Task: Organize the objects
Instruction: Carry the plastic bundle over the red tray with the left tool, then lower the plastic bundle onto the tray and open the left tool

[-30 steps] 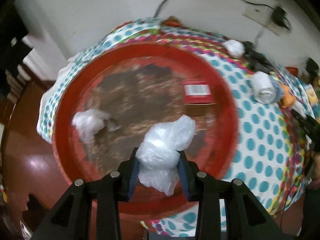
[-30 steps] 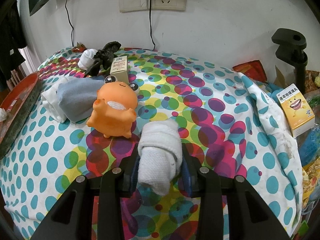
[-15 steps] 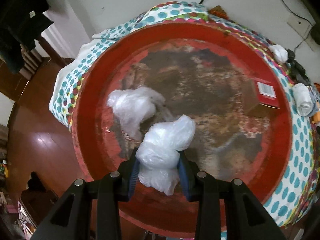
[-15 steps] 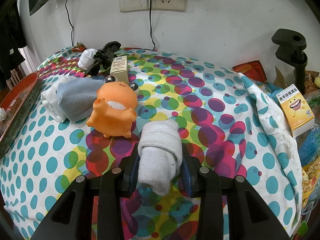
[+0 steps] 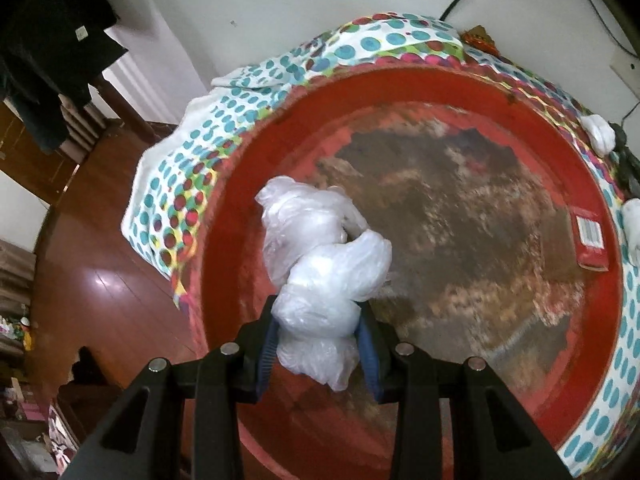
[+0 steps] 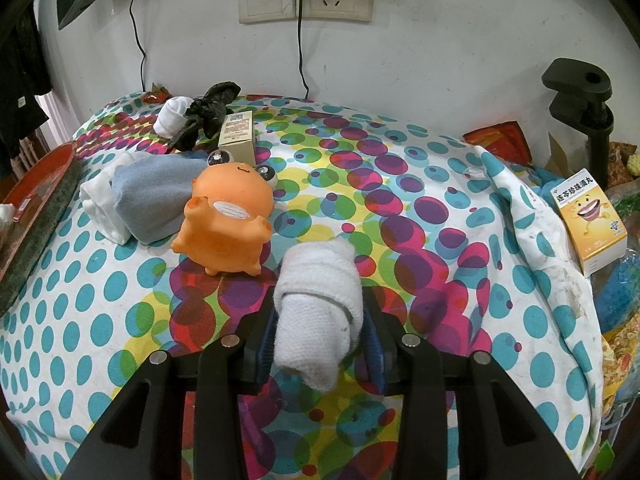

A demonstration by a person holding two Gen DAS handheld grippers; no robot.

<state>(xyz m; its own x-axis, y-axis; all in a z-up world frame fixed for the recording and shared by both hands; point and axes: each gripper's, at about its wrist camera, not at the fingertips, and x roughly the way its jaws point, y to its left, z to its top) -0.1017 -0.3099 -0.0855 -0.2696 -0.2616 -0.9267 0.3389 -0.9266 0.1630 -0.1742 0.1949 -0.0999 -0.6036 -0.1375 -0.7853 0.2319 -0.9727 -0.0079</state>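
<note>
a: how many plastic bags do you count in the left wrist view?

b: two. the left gripper (image 5: 318,334) has its jaws closed on one crumpled plastic bag (image 5: 332,300), low in the centre of the frame, over the red tray (image 5: 500,100). the second plastic bag (image 5: 300,220) lies in the tray just above it, and the two look to be touching.

a: anything else in the tray?

b: one small red box (image 5: 590,242) at the right edge of the frame, against the rim.

a: and the right side?

b: the right gripper (image 6: 318,338) has its jaws clamped on one rolled white sock (image 6: 318,308), low centre, above the dotted cloth (image 6: 420,200) on the surface. i count two more sock rolls: one grey and white sock roll (image 6: 140,204) at mid left and one small white sock roll (image 6: 172,116) at upper left, beside a black bag (image 6: 206,114).

a: toys, boxes?

b: one orange toy (image 6: 226,224) just left of the held sock, touching the grey roll. one pale box (image 6: 238,136) behind it, one yellow box (image 6: 590,218) at the right edge.
</note>
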